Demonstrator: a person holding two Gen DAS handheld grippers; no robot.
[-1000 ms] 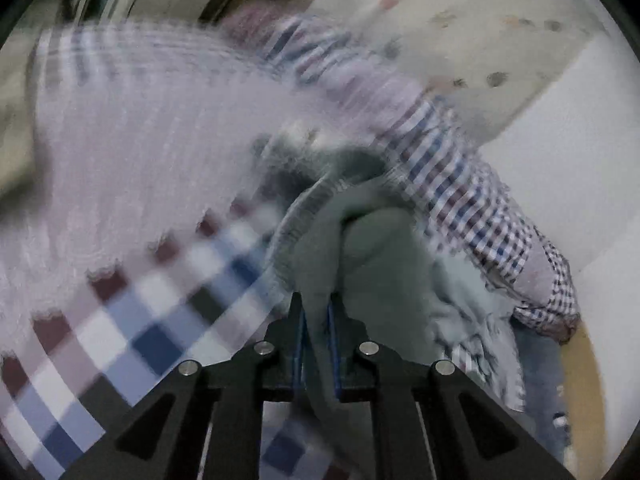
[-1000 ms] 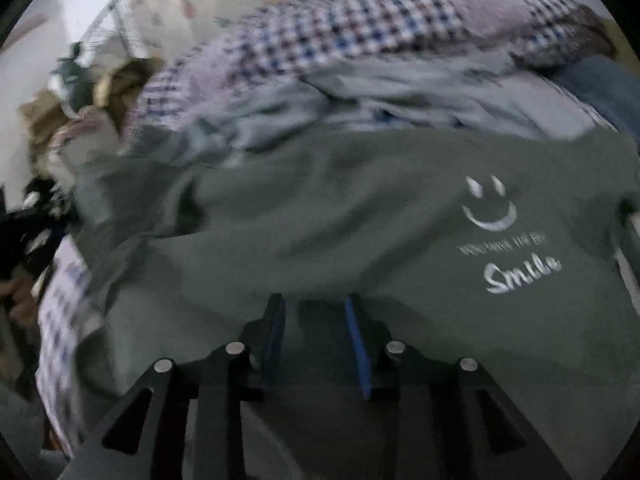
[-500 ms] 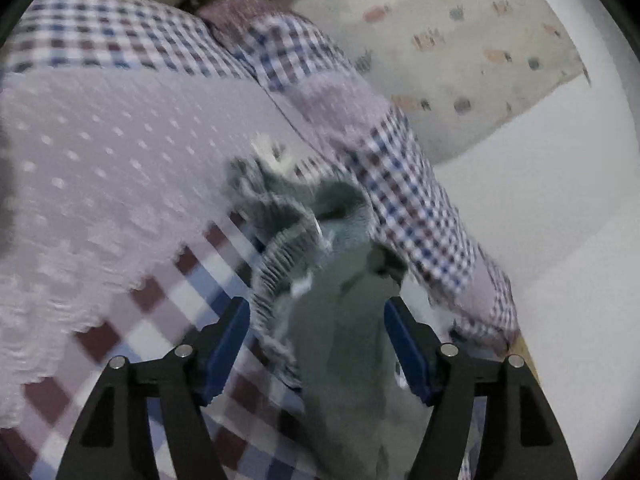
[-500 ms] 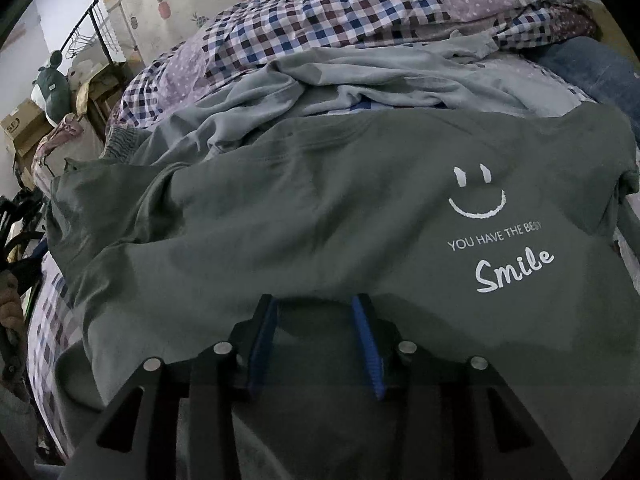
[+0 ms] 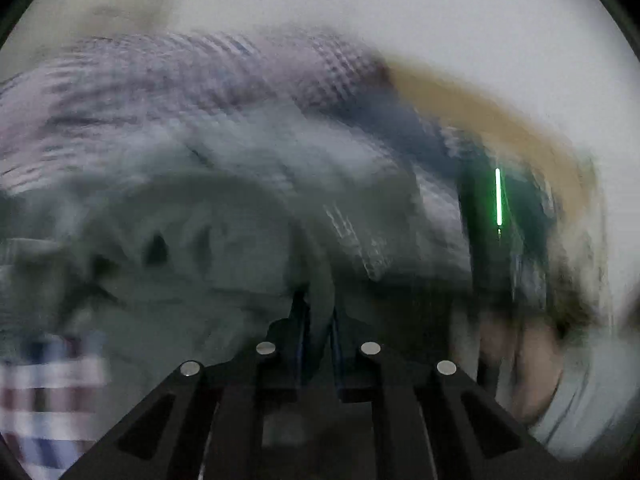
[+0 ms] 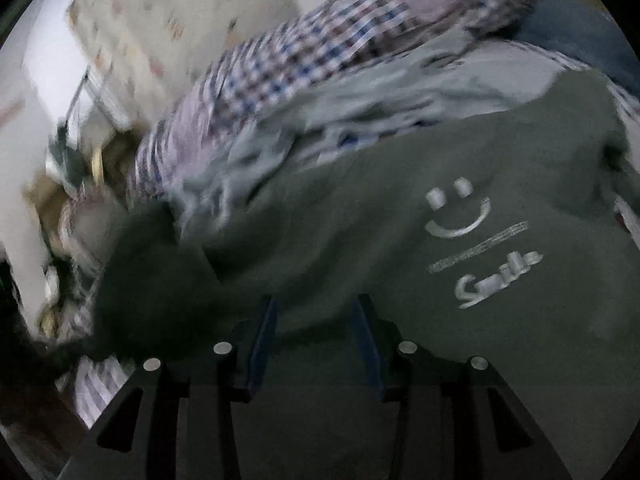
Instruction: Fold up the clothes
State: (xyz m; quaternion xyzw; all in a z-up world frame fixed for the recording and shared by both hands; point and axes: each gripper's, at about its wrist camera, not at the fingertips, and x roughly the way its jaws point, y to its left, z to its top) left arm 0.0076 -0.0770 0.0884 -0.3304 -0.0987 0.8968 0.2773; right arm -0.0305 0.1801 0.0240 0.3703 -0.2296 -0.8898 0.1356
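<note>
Though both views are smeared by motion, this much reads:
Print: white smiley face and "Smile" on the dark green T-shirt (image 6: 360,248); the small line between is unreadable.
T-shirt: spread over a checked quilt (image 6: 304,60).
Left gripper (image 5: 318,332): fingers narrow, pinching a green fold.
Right gripper (image 6: 316,336): fingers apart, with green cloth lying between them.

Rumpled grey garment (image 6: 360,96) beyond green T-shirt (image 6: 400,208)

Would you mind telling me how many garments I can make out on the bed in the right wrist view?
2: a dark green T-shirt with a smile print lies nearest the fingers, and a pale grey garment is crumpled behind it against the checked bedding. Others may be hidden.
</note>
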